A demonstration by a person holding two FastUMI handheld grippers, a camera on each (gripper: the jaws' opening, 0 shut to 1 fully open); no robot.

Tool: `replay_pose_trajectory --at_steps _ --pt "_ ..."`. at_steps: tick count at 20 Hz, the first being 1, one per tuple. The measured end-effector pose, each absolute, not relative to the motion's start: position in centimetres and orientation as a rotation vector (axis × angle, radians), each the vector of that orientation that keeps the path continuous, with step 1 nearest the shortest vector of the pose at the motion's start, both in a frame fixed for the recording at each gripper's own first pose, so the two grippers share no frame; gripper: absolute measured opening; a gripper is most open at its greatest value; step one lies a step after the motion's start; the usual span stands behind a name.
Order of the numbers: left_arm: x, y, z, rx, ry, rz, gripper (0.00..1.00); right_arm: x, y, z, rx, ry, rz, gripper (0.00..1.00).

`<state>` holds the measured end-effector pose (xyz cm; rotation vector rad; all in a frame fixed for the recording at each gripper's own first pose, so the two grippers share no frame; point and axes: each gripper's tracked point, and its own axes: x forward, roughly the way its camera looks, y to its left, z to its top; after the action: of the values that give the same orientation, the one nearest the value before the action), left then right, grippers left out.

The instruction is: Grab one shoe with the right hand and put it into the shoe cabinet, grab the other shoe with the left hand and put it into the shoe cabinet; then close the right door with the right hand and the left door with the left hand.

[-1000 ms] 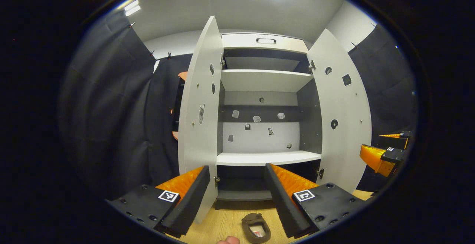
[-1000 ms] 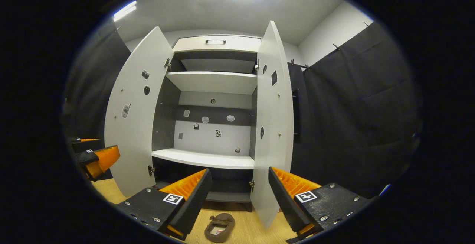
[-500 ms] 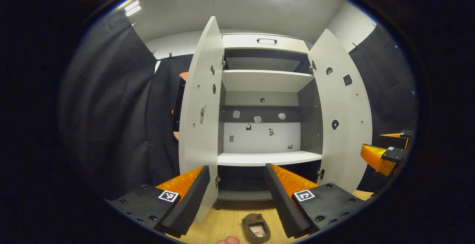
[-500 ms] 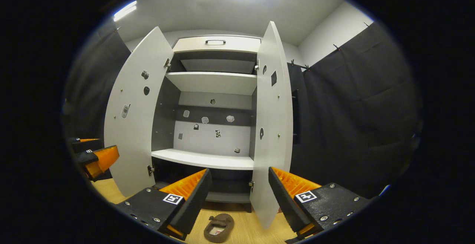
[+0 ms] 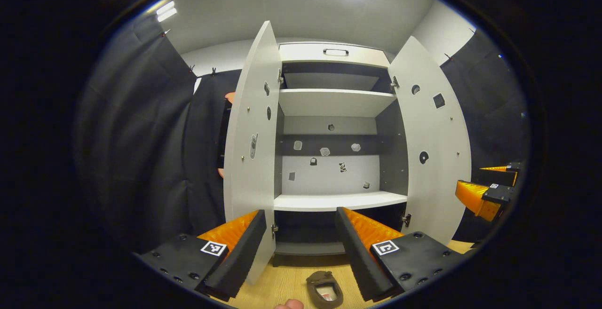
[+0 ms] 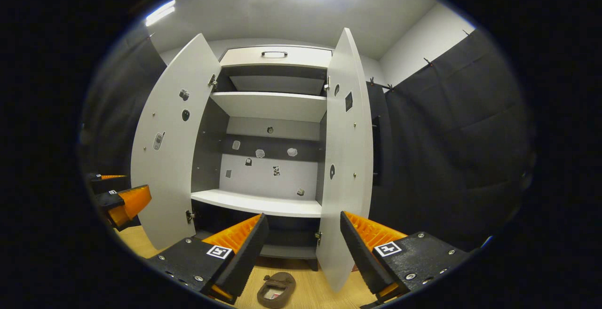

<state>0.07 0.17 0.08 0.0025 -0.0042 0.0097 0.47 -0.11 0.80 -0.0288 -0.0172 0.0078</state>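
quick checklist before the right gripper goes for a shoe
1. Right gripper open: ok, fingers apart, nothing between them.
2. Left gripper open: ok.
3. Shoe within reach: ok, on the wooden floor just below the gripper.
4. Left door and right door open: ok.
5. Lower shelf free for shoes: ok.
6. Second shoe located: cannot tell, each view shows one shoe.

Ahead of me the shoe cabinet (image 5: 329, 158) stands with left door (image 5: 251, 158) and right door (image 5: 435, 158) swung toward me, one shoe (image 5: 324, 289) on the floor (image 5: 287, 283) before it, between my parted fingers.
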Motion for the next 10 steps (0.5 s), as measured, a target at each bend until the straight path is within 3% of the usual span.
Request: replay_pose_trajectory --at_steps 10 --pt "0.1 0.7 0.2 0.013 -0.004 0.028 0.96 4.5 2.0 0.0 -0.03 0.002 0.081 0.94"
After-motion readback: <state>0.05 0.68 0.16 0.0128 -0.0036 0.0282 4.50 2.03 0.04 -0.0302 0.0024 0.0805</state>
